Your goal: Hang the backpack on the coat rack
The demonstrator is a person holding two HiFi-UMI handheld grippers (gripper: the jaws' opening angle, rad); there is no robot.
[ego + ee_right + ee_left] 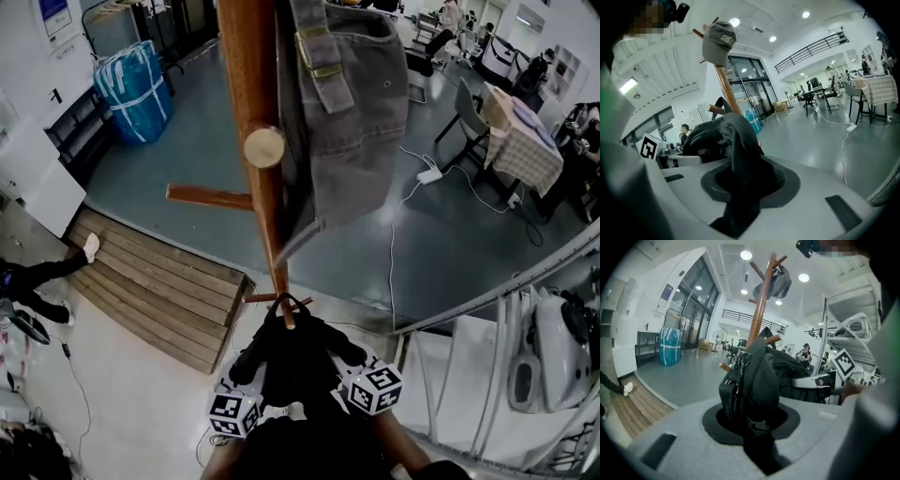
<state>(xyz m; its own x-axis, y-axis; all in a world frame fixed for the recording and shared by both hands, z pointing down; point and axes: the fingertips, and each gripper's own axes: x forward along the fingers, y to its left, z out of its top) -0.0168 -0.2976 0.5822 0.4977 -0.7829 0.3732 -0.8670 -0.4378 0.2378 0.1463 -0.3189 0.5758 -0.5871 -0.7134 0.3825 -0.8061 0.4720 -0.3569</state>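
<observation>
Together, side by side and tipped slightly downward: two grippers, left gripper [251, 364] and right gripper [339, 354], each clamped on a fold of the one black backpack [295, 361], held close against the pole of a single wooden coat rack [251, 84]. Hanging higher up on that rack, one grey cap [352, 122].

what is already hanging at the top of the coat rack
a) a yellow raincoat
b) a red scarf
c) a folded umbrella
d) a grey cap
d: a grey cap hangs over an upper peg of the coat rack, seen in the right gripper view; the black backpack is lower down, by the pole.
</observation>
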